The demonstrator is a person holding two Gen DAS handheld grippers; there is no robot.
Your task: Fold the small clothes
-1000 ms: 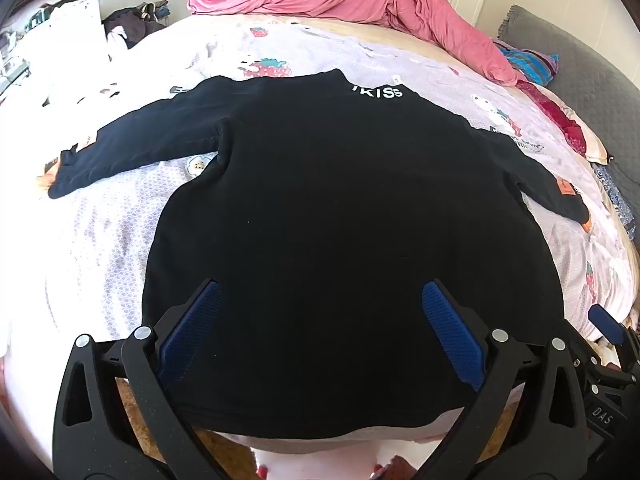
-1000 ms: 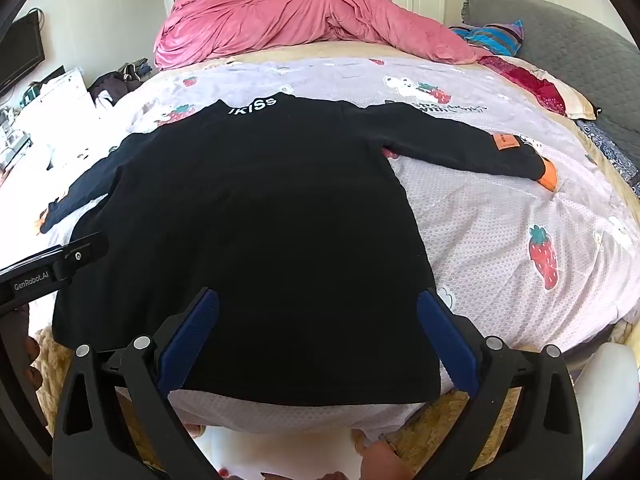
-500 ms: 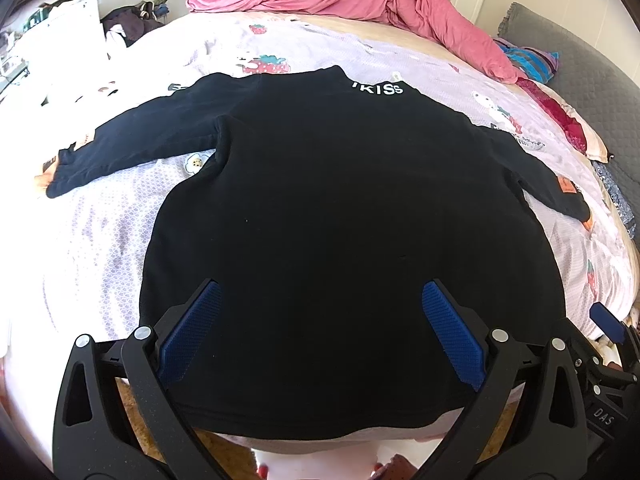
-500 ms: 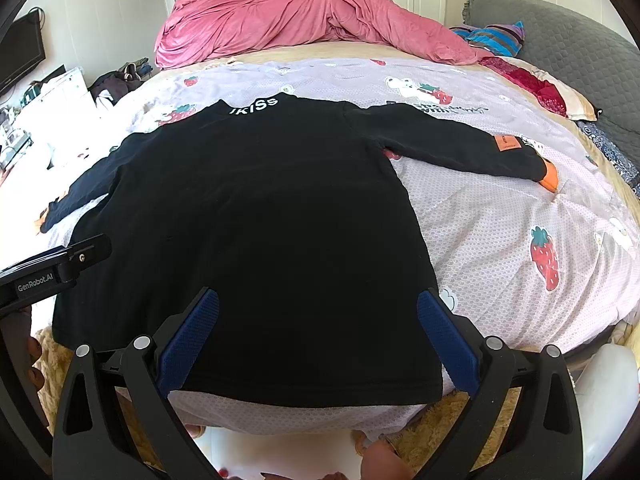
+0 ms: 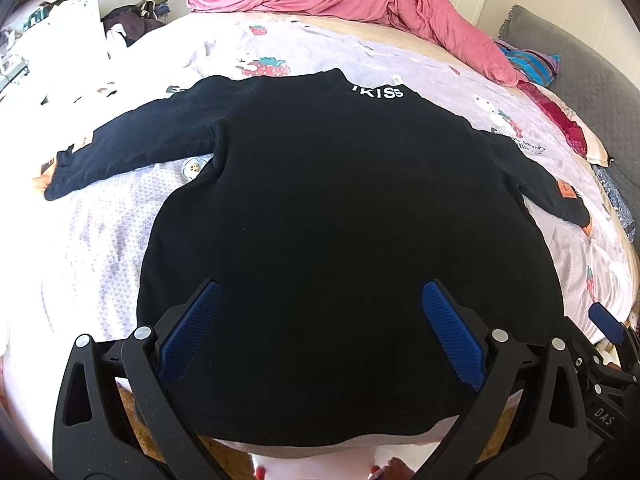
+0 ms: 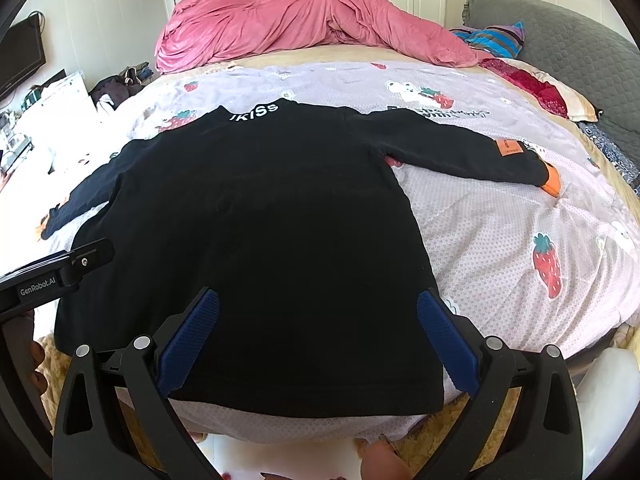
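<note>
I have the black top (image 5: 344, 216) spread flat on the bed (image 5: 100, 240), filling the middle of both wrist views, its hem at the bottom of the frame nearest me and the collar with white lettering toward the upper middle. Its long axis runs from hem to collar, straight away from me; the sleeves stretch out sideways, one to the left edge of the frame, the other (image 6: 460, 148) to the right with an orange patch near the cuff. My left gripper (image 5: 320, 328) hangs over the hem with its fingers spread wide, holding nothing; my right gripper (image 6: 318, 332) is the same. What worries me: the hem lies close to the bed's near edge, so a careless pinch could catch the printed sheet along with the fabric, or drag the top off the edge. A one-sided pull would skew the body and wrinkle it.
</note>
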